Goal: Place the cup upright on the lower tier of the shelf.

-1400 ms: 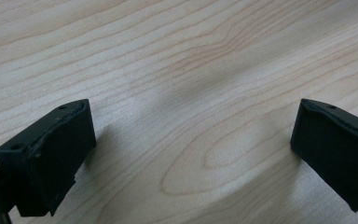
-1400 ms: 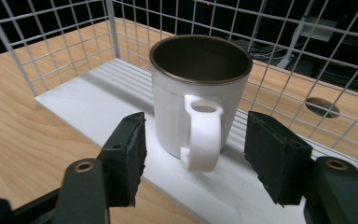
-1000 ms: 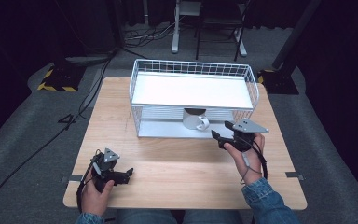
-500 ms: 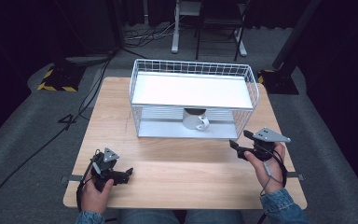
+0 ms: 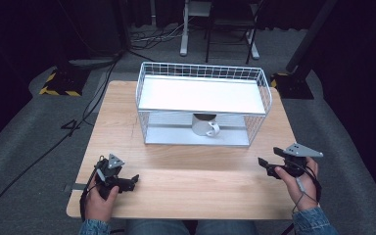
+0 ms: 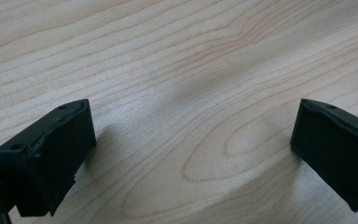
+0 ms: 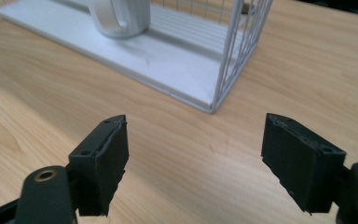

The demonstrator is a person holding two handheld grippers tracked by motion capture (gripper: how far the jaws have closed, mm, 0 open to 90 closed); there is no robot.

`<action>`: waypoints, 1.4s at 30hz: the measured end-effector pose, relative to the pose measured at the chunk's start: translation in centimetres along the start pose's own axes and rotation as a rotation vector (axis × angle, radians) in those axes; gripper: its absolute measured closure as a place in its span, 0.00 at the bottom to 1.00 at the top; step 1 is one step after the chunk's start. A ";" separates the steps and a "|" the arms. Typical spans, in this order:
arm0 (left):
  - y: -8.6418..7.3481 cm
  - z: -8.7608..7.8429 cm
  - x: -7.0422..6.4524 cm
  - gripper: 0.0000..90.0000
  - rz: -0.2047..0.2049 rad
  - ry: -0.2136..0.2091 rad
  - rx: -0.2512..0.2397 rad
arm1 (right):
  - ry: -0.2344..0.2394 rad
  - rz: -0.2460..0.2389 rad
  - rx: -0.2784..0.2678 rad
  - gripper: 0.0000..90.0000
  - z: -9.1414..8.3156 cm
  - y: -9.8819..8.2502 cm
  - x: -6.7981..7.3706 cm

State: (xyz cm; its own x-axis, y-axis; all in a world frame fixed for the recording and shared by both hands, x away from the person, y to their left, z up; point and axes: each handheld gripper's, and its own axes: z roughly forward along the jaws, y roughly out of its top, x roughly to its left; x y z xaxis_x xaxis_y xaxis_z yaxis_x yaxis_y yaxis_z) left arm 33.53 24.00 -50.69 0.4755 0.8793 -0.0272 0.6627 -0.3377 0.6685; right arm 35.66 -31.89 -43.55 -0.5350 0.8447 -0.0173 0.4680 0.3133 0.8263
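High view – mug (image 5: 205,127) inside wire rack (image 5: 201,73)

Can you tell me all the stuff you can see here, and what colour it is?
Table: one, light wood, middle of the high view.
Wire rack: one, white, two shelves, on the table's far half.
Mug: one, white, on the rack's lower shelf.
Chair: one, dark, on the floor beyond the table.
Left gripper: one, black, open, near left of the table.
Right gripper: one, black, open, near right, aimed towards the rack.
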 end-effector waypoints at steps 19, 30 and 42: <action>0.1 0.0 -0.1 0.00 -0.009 0.008 0.002 | -0.008 0.065 0.127 0.20 0.0 -4.4 -1.9; 0.1 0.1 -0.1 0.00 -0.010 0.008 0.001 | -0.031 0.075 0.145 0.20 0.6 -6.5 -1.7; 0.1 0.1 0.0 0.00 -0.011 0.009 0.002 | -0.039 0.038 0.143 0.17 1.4 -7.5 -0.9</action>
State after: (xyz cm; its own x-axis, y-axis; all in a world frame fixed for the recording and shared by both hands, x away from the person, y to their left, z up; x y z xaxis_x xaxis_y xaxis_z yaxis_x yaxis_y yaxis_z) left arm 33.63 23.91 -50.68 0.4633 0.8858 -0.0280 0.6687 -0.3287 0.6669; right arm 33.69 -34.40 -50.50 -0.4882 0.8727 -0.0115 0.5843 0.3366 0.7385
